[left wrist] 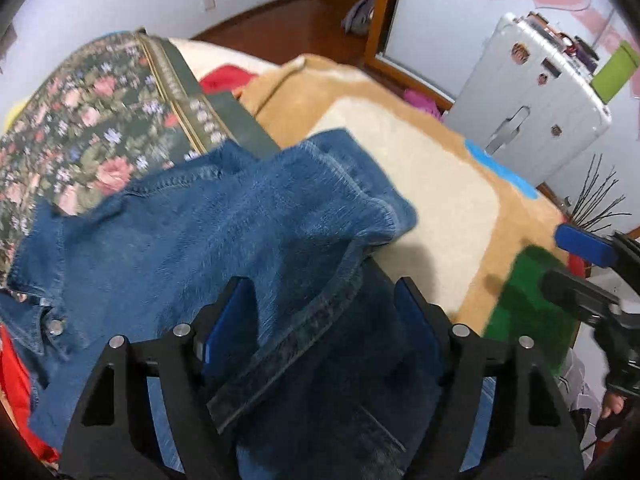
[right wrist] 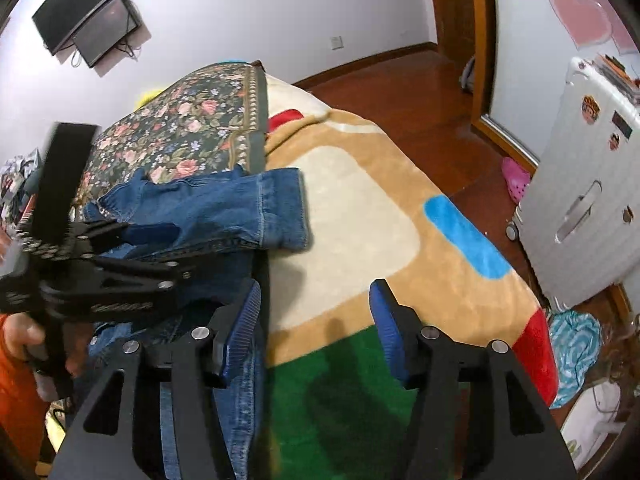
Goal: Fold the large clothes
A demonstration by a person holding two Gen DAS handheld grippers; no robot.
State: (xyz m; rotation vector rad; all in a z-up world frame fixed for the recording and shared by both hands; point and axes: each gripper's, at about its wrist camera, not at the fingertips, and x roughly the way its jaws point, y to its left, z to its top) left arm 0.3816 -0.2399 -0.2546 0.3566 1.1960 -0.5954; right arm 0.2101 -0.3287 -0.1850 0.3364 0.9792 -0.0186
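Note:
A blue denim jacket (left wrist: 224, 216) lies rumpled on the bed, its hem and a sleeve cuff (right wrist: 276, 208) folded toward the middle. My left gripper (left wrist: 320, 304) is open, its fingers standing on either side of a fold of denim without closing on it; it also shows in the right wrist view (right wrist: 132, 236) over the jacket. My right gripper (right wrist: 316, 304) is open and empty, hovering over the blanket just right of the jacket's edge; its blue pad shows at the right edge of the left wrist view (left wrist: 584, 244).
The bed carries a tan, cream, green and red plush blanket (right wrist: 400, 240) and a dark floral cover (right wrist: 184, 132) at the far left. A white suitcase (right wrist: 588, 208) stands on the wooden floor (right wrist: 420, 92) to the right. Red cloth (left wrist: 16, 392) lies at the left.

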